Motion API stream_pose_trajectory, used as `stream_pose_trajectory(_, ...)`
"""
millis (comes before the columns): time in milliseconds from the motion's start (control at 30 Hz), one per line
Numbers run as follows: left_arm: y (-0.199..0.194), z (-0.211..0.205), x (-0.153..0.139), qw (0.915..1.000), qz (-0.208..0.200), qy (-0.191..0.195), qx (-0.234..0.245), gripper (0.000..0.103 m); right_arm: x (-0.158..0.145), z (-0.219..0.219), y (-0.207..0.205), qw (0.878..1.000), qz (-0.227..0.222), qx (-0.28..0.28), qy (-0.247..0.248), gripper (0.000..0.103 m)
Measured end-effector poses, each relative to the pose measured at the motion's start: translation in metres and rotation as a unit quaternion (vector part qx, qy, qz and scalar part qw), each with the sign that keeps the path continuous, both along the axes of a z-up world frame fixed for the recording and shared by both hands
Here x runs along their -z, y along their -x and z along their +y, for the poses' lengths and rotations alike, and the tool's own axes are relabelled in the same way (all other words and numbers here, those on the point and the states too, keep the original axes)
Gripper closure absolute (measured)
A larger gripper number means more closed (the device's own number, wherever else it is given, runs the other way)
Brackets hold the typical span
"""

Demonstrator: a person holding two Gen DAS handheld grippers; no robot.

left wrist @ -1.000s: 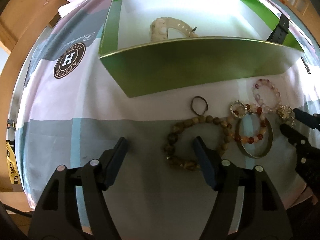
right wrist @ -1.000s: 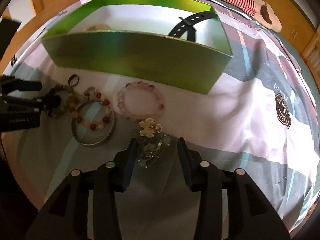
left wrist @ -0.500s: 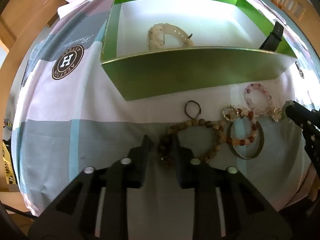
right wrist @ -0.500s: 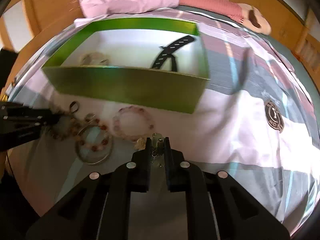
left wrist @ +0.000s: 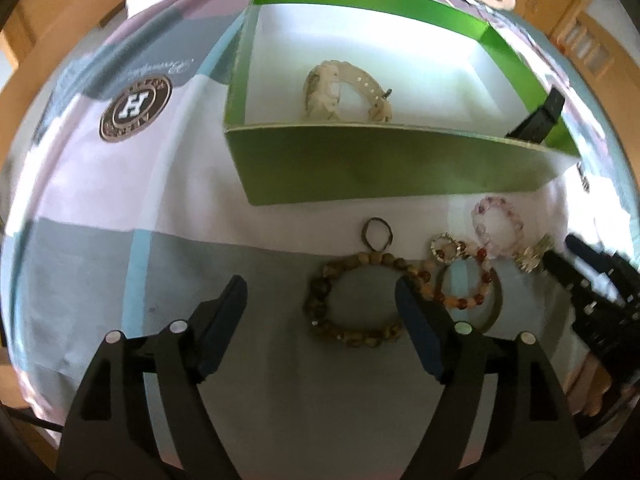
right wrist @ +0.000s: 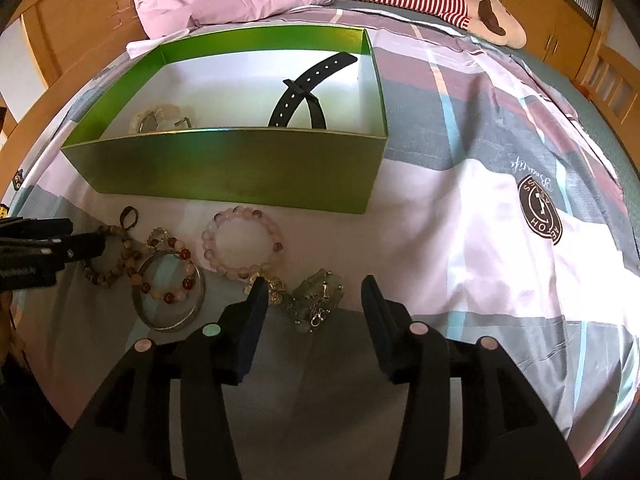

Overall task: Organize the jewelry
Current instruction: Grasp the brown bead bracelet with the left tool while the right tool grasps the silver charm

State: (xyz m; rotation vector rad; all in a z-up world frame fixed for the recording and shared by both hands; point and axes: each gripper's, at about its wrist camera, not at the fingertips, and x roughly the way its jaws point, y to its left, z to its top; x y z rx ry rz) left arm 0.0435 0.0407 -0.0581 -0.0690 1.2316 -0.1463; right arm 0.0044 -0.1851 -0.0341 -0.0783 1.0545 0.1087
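Jewelry is lying loose on the patterned bedspread (right wrist: 472,208), in front of the green box (right wrist: 240,168). Both grippers' jaws have just been opening and are gripping nothing. The right gripper (right wrist: 314,304) is standing open around a pale green tangle with clasps (right wrist: 316,304), seemingly without touching it. The left gripper (left wrist: 320,300) is gaping over the brown bead bracelet (left wrist: 352,300). Beyond, a pink bead bracelet (right wrist: 244,246) and a metal bangle (right wrist: 170,294) are resting. Inside the box, a black strap (right wrist: 308,88) and a cream bracelet (left wrist: 344,94) are sitting.
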Motion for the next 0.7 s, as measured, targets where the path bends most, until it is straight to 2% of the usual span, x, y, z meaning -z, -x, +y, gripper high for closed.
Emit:
stream_pose_trajectory(133, 0.001, 0.009, 0.001, 0.9992, 0.004, 0.032, -0.025, 0.025, 0.002, 0.0, 0.002, 1.0, 0.003, -0.002, 0.004, 0.055)
stream_pose_trajectory(267, 0.001, 0.011, 0.001, 0.9993, -0.001, 0.02, -0.031, 0.025, 0.004, 0.0, 0.002, 1.0, 0.004, -0.002, 0.005, 0.05)
stream_pose_trajectory(433, 0.0, 0.013, -0.002, 0.9989, -0.012, 0.016, -0.042, 0.024, 0.006, -0.001, 0.002, 1.0, 0.005, -0.006, 0.007, 0.049)
stream_pose_trajectory(600, 0.003, 0.013, -0.005, 0.9992, -0.015, 0.021, -0.031, 0.022, 0.007, 0.001, 0.002, 1.0, 0.008, -0.007, 0.009, 0.049)
stream_pose_trajectory(700, 0.002, 0.008, -0.006, 0.9993, -0.018, 0.02, -0.027, 0.021, 0.008, 0.003, 0.003, 1.0, 0.009, -0.011, 0.011, 0.045)
